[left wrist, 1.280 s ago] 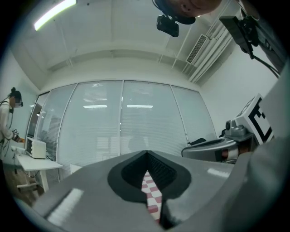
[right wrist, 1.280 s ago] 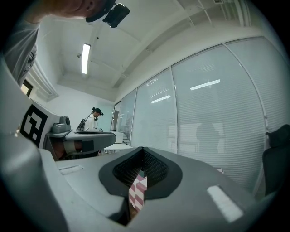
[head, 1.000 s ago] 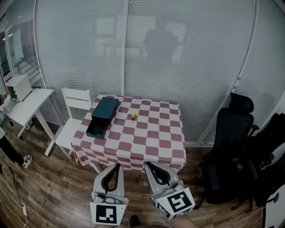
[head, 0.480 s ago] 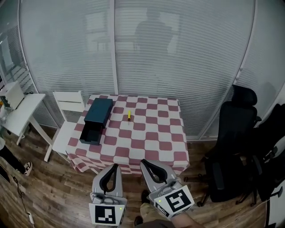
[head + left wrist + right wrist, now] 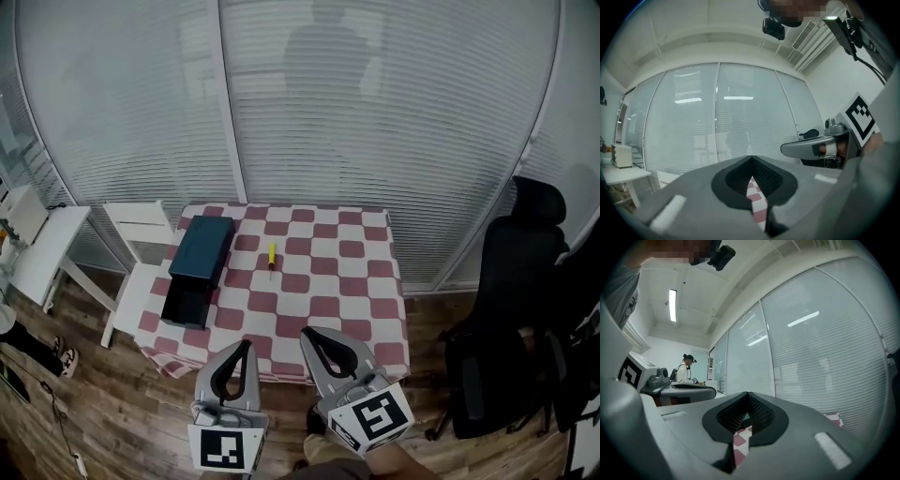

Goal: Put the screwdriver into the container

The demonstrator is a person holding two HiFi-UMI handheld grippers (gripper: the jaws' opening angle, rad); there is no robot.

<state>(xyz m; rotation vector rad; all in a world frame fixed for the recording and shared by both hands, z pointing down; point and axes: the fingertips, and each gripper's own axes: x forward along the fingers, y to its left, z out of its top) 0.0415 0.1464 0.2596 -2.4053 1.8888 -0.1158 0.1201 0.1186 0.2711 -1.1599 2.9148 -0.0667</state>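
Observation:
A small yellow-handled screwdriver (image 5: 271, 255) lies on the red-and-white checkered table (image 5: 328, 305), near its far middle. The container (image 5: 201, 247) is a dark teal box at the table's left side, with a drawer (image 5: 186, 306) pulled out towards me. My left gripper (image 5: 247, 346) and right gripper (image 5: 306, 333) hang side by side over the floor, short of the table's near edge. Both are shut with nothing between the jaws. In the left gripper view (image 5: 751, 159) and the right gripper view (image 5: 747, 394) the tips meet, and only a sliver of checkered cloth shows below them.
A white chair (image 5: 141, 225) stands against the table's left side, with a white side table (image 5: 37, 253) further left. A black office chair (image 5: 511, 309) is at the right. A blinds-covered glass wall (image 5: 375, 112) backs the table. A person (image 5: 686, 369) stands far off in the right gripper view.
The head view has swung so the table sits more central and slightly nearer. Both grippers stay shut and low in front of me. The screwdriver and container have not moved on the table.

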